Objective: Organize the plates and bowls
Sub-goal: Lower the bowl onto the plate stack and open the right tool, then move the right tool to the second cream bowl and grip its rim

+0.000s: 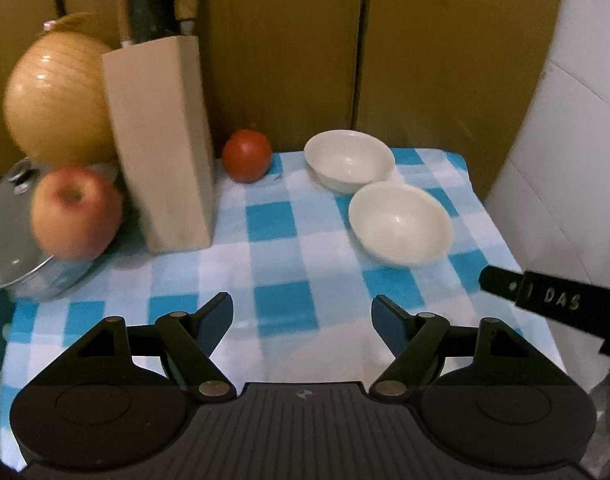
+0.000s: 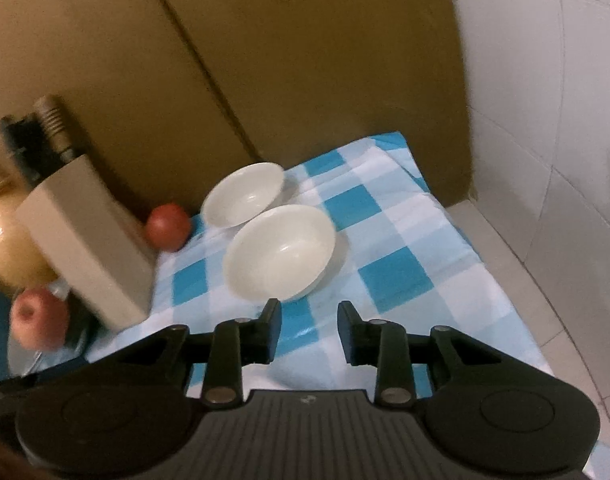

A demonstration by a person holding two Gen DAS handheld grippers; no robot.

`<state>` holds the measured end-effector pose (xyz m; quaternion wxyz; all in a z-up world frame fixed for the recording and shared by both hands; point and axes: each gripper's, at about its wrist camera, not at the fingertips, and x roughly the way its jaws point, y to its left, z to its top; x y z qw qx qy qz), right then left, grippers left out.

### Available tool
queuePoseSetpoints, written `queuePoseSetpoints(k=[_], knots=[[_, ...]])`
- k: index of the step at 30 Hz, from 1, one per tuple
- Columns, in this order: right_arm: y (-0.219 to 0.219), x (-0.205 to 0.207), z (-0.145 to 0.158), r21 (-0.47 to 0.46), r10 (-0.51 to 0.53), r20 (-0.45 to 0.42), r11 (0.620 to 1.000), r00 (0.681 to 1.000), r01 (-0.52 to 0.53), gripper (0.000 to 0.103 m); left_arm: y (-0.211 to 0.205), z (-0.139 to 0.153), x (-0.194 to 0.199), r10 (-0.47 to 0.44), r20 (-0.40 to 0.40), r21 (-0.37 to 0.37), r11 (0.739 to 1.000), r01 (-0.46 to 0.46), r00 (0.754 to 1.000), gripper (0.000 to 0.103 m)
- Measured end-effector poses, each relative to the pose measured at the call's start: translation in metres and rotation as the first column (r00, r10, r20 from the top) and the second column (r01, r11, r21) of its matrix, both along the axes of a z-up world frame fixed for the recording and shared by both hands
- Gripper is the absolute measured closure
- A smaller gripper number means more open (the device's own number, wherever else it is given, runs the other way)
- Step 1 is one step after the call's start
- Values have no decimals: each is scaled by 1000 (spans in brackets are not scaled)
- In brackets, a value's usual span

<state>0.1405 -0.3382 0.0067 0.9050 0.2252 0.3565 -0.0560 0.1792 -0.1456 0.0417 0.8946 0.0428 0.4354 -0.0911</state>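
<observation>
Left wrist view, left to right: steel pot with glass lid [image 1: 9,236] at left edge; red-yellow apple [image 1: 75,212] on lid; large yellow onion [image 1: 59,100] above; beige wooden knife block [image 1: 161,140] upright; red tomato [image 1: 247,155] at rear beside block. Two white ceramic bowls sat on blue-white checked cloth [image 1: 273,220] over worktop, right of centre: far bowl [image 1: 349,160], near bowl [image 1: 401,222], close together, upright, unstacked. Left gripper [image 1: 302,312] fingers spread wide, holding nothing. Right gripper [image 2: 309,320] fingers parted, released, just short of near bowl [image 2: 279,252]; far bowl [image 2: 243,194] behind it.
</observation>
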Motion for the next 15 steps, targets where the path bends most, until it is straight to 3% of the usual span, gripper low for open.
queuePoseSetpoints(k=[4, 15], knots=[[-13, 30, -10, 17, -24, -5, 1000, 1000, 24, 72, -11, -11, 32, -3, -38, -50, 999, 1, 999, 21], [-29, 84, -35, 49, -33, -60, 998, 998, 36, 70, -43, -51, 107, -13, -122, -54, 999, 6, 992, 26]])
